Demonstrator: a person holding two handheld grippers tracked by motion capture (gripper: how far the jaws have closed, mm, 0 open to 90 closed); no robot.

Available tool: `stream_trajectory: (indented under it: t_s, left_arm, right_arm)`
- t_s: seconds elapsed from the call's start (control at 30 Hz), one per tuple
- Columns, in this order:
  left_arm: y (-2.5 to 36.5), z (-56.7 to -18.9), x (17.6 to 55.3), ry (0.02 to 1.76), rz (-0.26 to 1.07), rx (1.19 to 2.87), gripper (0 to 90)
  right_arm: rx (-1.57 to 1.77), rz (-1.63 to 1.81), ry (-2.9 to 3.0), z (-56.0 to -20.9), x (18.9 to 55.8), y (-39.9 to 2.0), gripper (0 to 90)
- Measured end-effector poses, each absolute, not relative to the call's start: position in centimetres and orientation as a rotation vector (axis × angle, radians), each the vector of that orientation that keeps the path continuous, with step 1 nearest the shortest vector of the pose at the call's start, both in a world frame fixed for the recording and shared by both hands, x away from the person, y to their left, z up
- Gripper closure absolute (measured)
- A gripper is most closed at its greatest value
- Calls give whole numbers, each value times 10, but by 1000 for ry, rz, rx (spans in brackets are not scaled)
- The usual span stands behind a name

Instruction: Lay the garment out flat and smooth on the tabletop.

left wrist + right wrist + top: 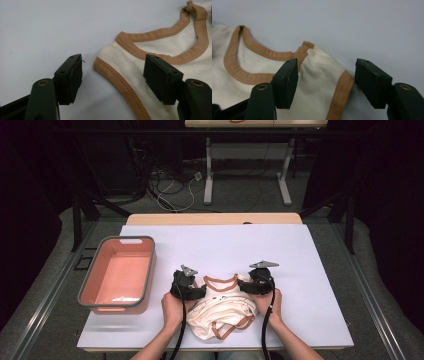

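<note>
Straddling a cream tank top (222,307) crumpled on the white counter (300,270) — left tongs (112,75) and right tongs (325,83) stood spread over its shoulder straps, pads not yet pinching — beside a pink bin (100,285).

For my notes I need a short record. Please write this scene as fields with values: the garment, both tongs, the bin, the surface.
garment: cream top with tan trim, crumpled, lying on the table near the front edge
left tongs: jaws apart, straddling the left shoulder strap, pads not pressing on it
right tongs: jaws apart, straddling the right shoulder, pads not pressing on it
bin: salmon tub with grey rim, left of the garment, nothing in it
surface: white table
</note>
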State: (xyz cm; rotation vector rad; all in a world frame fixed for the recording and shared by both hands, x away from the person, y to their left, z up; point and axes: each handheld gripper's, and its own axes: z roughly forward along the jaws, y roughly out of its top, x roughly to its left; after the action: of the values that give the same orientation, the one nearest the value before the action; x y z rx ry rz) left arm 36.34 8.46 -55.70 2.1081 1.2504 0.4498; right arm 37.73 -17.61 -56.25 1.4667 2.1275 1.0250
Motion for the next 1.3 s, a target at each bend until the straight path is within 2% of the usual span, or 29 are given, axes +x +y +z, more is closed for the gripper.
stream_trajectory:
  t_s: [0.13,0.27,0.37,0.43,0.67,1.03,1.17,1.3]
  left_arm:
    - [81,-560,361,1223,458,2108,423]
    - [78,-562,355,1178,465,2099,571]
    - [78,-562,353,1145,462,2103,743]
    - [78,-563,352,1148,460,2087,822]
    - [82,-561,344,1179,493,2004,853]
    - [85,-537,335,1138,603,1870,856]
    - [84,-521,347,1116,640,1841,857]
    - [77,-484,373,1080,721,1822,856]
  right_arm:
    - [1440,984,2107,-563,375,-173,429]
    - [1401,965,2091,-565,370,-169,606]
    - [1368,979,2100,-566,365,-163,781]
    - [1361,975,2093,-566,363,-161,798]
    - [1393,1050,2012,-564,357,-168,802]
    - [1317,1162,1858,-536,340,-170,801]
    - [1297,1187,1826,-521,343,-174,801]
    - [1272,1208,1767,-491,362,-175,801]
